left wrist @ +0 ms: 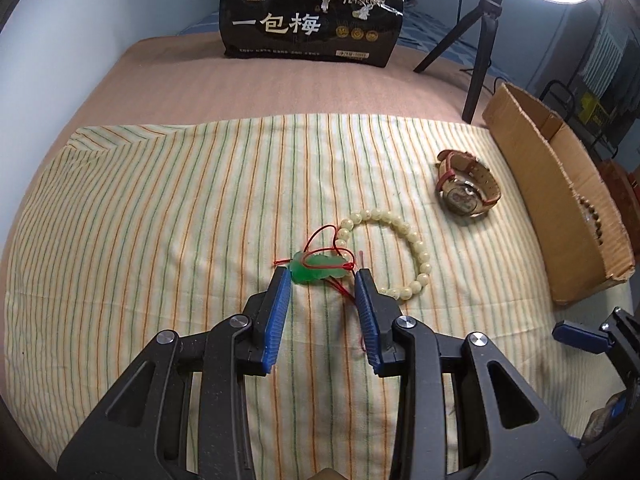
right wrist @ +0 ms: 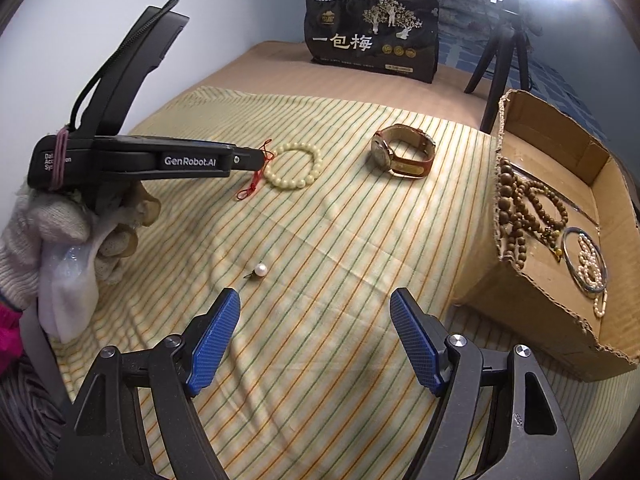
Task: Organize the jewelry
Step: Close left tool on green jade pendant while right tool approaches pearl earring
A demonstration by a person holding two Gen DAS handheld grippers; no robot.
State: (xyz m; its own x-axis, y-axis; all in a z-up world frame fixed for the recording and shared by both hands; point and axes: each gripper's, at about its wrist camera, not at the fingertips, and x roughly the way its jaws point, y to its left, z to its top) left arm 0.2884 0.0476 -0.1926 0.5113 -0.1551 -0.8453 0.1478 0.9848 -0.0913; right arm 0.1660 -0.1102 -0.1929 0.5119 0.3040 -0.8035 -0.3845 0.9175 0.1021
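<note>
My left gripper (left wrist: 324, 278) hangs low over the striped cloth, its blue pads either side of a green pendant (left wrist: 318, 270) on a red cord. A small gap shows at the right pad. A cream bead bracelet (left wrist: 425, 258) lies against the pendant, and a leather-strap watch (left wrist: 464, 188) lies farther right. My right gripper (right wrist: 316, 300) stands wide open and holds nothing, with a single white pearl (right wrist: 261, 270) on the cloth just ahead of its left finger. In the right wrist view the left gripper (right wrist: 264, 156) hides the pendant; only the red cord (right wrist: 250, 188) shows beside the bracelet (right wrist: 294, 185).
A cardboard box (right wrist: 520, 292) at the right edge holds brown wooden beads (right wrist: 520, 208), a bangle (right wrist: 566, 256) and a pearl strand (right wrist: 588, 264). A black snack bag (right wrist: 372, 36) and a tripod (right wrist: 500, 52) stand at the back. A gloved hand (right wrist: 60, 232) holds the left gripper.
</note>
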